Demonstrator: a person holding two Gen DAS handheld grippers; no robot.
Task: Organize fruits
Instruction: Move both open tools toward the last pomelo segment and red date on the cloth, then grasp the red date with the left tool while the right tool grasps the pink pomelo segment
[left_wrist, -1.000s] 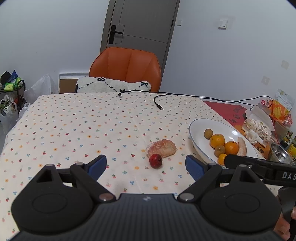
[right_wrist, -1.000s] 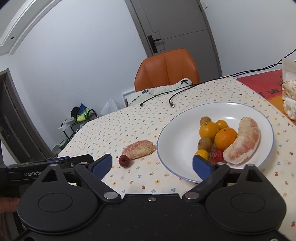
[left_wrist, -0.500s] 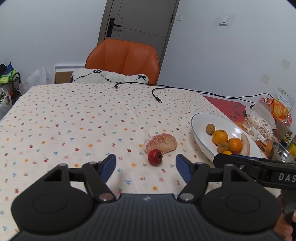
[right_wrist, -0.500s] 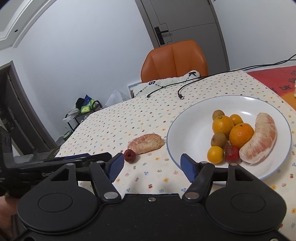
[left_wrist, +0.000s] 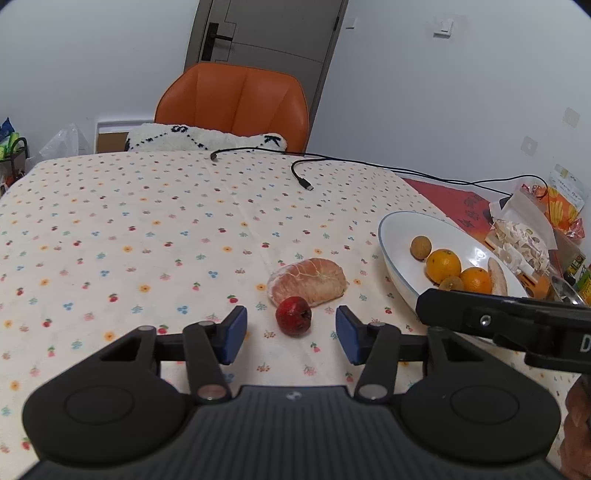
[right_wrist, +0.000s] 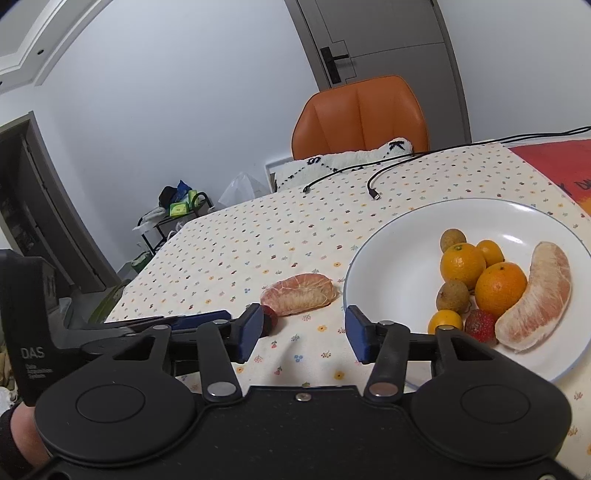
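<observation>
A small red fruit (left_wrist: 293, 320) lies on the flowered tablecloth just ahead of my left gripper (left_wrist: 291, 334), whose open blue pads flank it without touching. Behind it rests a peeled pomelo segment (left_wrist: 309, 281). To the right stands a white plate (left_wrist: 397, 236) with oranges, small brown fruits and another pomelo segment. In the right wrist view my right gripper (right_wrist: 304, 332) is open over bare cloth beside the plate (right_wrist: 388, 266); the pomelo segment (right_wrist: 299, 294) lies just beyond its left pad and the red fruit (right_wrist: 269, 320) peeks out behind that pad.
An orange chair (left_wrist: 236, 103) with a white cushion stands at the table's far edge. Black cables (left_wrist: 303, 173) trail across the far cloth. Snack packets and a red mat (left_wrist: 450, 201) crowd the right side. The left gripper's body (right_wrist: 33, 317) shows at the right wrist view's left.
Both grippers have moved forward and lower toward the loose fruits. Their jaws have narrowed, though both stay open. The left gripper now brackets the red fruit.
</observation>
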